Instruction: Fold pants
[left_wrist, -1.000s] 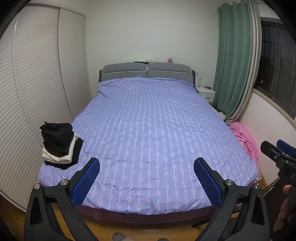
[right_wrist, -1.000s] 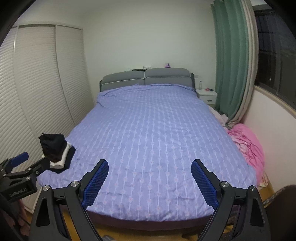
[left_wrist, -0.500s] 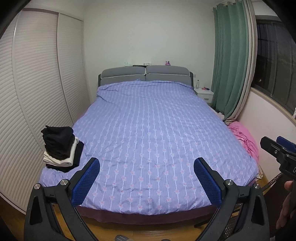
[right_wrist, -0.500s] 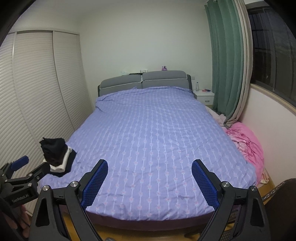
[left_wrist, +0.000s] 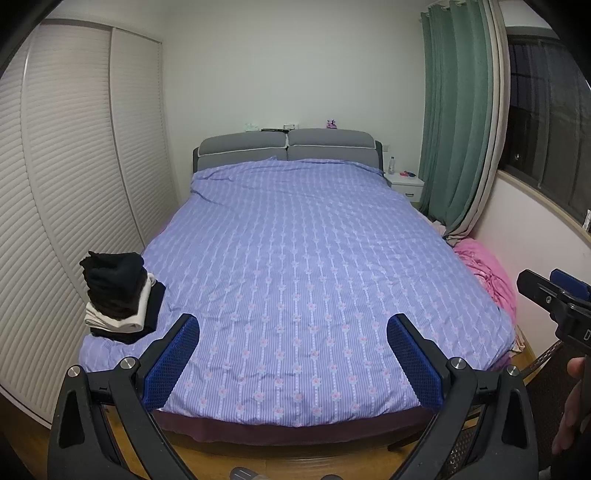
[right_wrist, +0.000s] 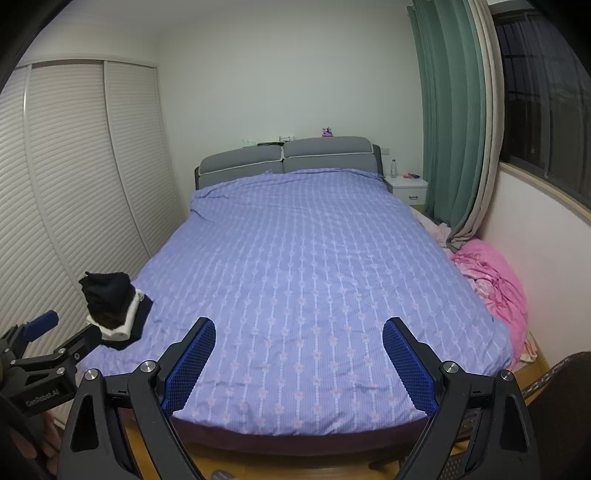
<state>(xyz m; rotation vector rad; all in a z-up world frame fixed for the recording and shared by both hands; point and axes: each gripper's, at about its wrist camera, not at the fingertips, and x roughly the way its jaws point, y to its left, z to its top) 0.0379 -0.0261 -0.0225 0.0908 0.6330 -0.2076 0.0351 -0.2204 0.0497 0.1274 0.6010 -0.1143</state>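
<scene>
A stack of folded clothes, black on top with a white piece in the middle, sits on the bed's front left corner; it also shows in the right wrist view. My left gripper is open and empty, held in the air in front of the foot of the bed. My right gripper is open and empty too, to the right of the left one. No unfolded pants lie on the purple bedspread.
A white louvred wardrobe runs along the left. A pink heap of fabric lies on the floor at the bed's right side, below green curtains. A white nightstand stands beside the grey headboard. A dark chair is at lower right.
Both grippers have tilted upward and drawn back slightly, so more of the wall and ceiling shows. Both stay open and empty. Nothing on the bed has moved.
</scene>
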